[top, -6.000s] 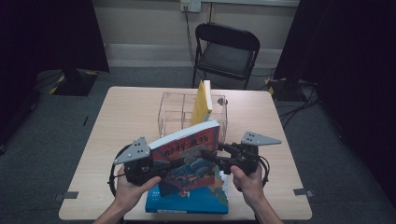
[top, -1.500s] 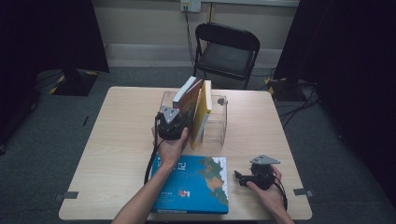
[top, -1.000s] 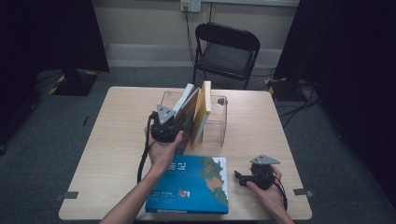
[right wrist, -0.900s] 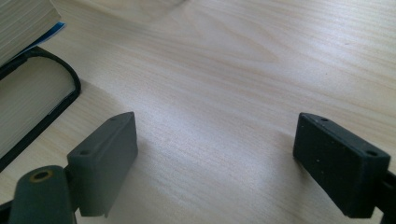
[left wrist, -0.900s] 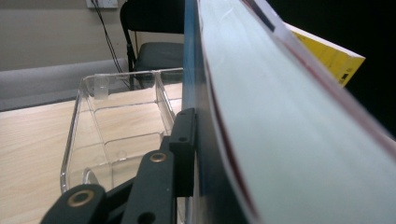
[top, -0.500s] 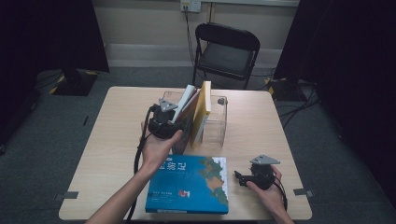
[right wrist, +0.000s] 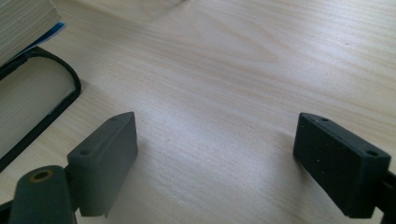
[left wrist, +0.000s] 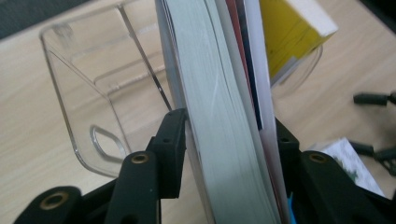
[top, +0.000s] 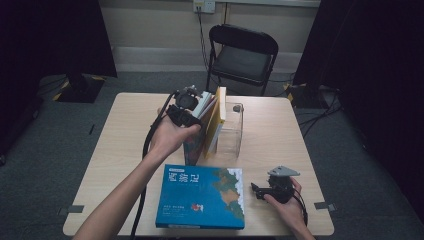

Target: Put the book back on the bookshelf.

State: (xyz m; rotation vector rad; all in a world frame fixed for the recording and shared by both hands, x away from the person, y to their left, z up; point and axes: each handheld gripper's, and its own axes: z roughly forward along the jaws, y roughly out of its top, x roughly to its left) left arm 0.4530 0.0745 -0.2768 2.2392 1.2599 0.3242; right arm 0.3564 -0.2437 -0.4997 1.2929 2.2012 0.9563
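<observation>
A thick book (top: pixel 204 107) with white page edges stands in the clear holder (top: pixel 232 131), leaning on a yellow book (top: pixel 220 114). My left gripper (top: pixel 187 102) is above it, pointing down. In the left gripper view the book's (left wrist: pixel 219 116) top edge lies between the jaws of my left gripper (left wrist: pixel 229 121), which have just been opening; a thin gap shows beside the left jaw. A blue book (top: pixel 202 197) lies flat at the table's front. To its right my right gripper (top: pixel 256 192) rests on the table, open (right wrist: pixel 219 128) over bare wood.
The holder's empty left section (left wrist: pixel 79 70) is beside the standing book. The edges of the stacked books (right wrist: pixel 28 107) lie just left of the right gripper. A black chair (top: pixel 243 52) stands behind the table. Bare tabletop (top: pixel 270 135) stretches right of the holder.
The left hand has risen and drifted slightly left above the holder, and its jaws have spread. The book stays leaning against the yellow one. The right hand has not moved.
</observation>
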